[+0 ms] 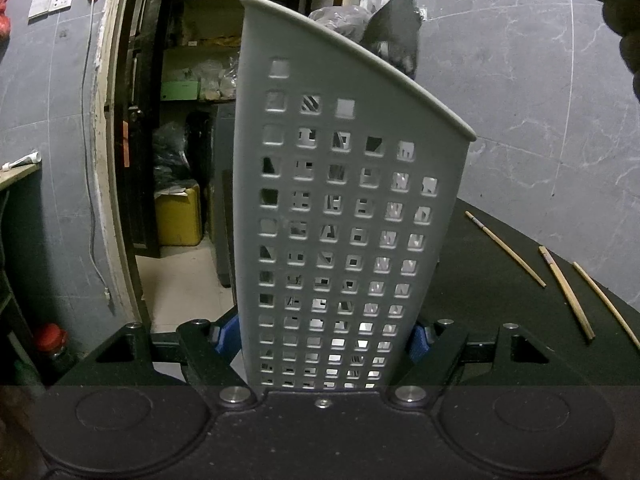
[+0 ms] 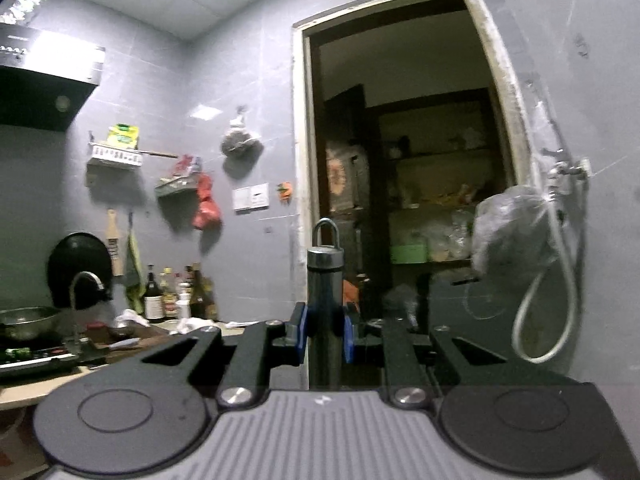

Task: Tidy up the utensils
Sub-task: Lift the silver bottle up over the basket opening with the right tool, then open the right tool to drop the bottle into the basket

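One perforated grey holder (image 1: 344,208) stands clamped between the left tongs (image 1: 320,338). Three chopsticks (image 1: 505,249) lie on the dark table (image 1: 480,300) to the right of those tongs, well apart from the holder. One utensil (image 1: 394,34) shows above the holder's rim. In the right view, one metal handle (image 2: 325,300) with one loop on top sits gripped between the right tongs (image 2: 325,334).

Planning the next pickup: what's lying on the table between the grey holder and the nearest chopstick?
Nothing: in the left wrist view, bare black table separates the perforated holder from the nearest chopstick.
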{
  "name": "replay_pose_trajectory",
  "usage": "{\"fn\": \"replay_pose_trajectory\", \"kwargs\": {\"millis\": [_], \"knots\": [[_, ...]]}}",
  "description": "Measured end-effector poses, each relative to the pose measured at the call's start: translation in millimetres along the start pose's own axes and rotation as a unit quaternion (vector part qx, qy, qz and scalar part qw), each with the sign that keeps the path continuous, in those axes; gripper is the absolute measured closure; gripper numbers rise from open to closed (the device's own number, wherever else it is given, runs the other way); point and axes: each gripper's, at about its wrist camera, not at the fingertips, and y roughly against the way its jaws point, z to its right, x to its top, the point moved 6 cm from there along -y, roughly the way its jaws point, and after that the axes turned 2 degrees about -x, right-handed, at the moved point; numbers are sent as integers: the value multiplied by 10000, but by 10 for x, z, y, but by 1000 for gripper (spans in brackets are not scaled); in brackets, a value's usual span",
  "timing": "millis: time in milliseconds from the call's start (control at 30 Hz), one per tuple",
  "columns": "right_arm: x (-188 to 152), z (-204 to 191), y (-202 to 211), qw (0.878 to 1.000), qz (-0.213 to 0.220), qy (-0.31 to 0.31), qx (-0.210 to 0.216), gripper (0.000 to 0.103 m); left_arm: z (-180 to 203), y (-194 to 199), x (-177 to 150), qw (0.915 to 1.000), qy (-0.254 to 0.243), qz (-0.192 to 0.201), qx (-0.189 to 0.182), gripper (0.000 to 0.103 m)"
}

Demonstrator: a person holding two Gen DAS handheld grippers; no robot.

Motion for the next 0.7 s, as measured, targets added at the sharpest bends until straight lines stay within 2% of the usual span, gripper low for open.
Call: {"fn": "replay_pose_trajectory", "kwargs": {"millis": [200,700], "knots": [[-188,-99,-112,9992,-326,-62,216,83,-6,1,-4,10000,2,3,-3,26],[-614,-185,-181,9934,-1096,20,342,82,-5,1,-5,10000,-1,1,-2,26]]}}
